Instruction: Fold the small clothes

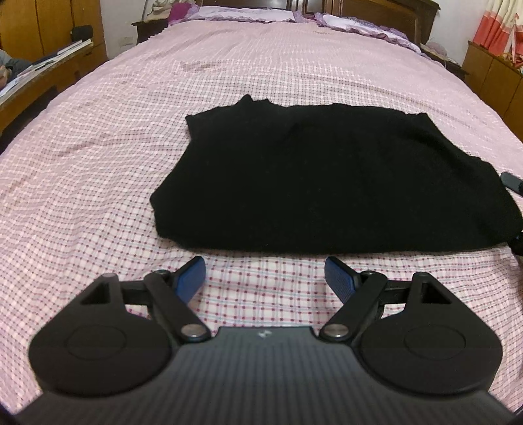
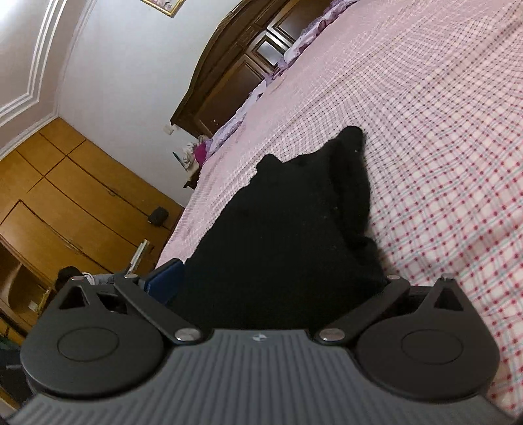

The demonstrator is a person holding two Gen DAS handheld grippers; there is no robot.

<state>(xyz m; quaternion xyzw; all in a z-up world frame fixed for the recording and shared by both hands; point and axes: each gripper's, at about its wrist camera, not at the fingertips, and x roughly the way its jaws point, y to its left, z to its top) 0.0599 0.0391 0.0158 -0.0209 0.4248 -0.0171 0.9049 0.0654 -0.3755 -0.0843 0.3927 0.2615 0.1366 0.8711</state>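
A black knitted garment (image 1: 327, 176) lies spread flat on the pink checked bedspread (image 1: 98, 163). My left gripper (image 1: 265, 273) hovers open just short of the garment's near hem, with only bedspread between its blue pads. In the right wrist view the garment (image 2: 294, 229) fills the gap between the wide-apart fingers of my right gripper (image 2: 278, 281). Its left blue pad (image 2: 163, 282) shows beside the cloth, while its right pad is hidden under the fabric. Parts of the right gripper (image 1: 513, 183) show at the garment's right edge in the left wrist view.
Purple frilled pillows (image 1: 248, 13) lie at the head of the bed against a dark wooden headboard (image 2: 235, 65). Wooden wardrobes (image 2: 65, 196) stand along the left side. A person (image 1: 6, 65) sits at the far left beside the bed.
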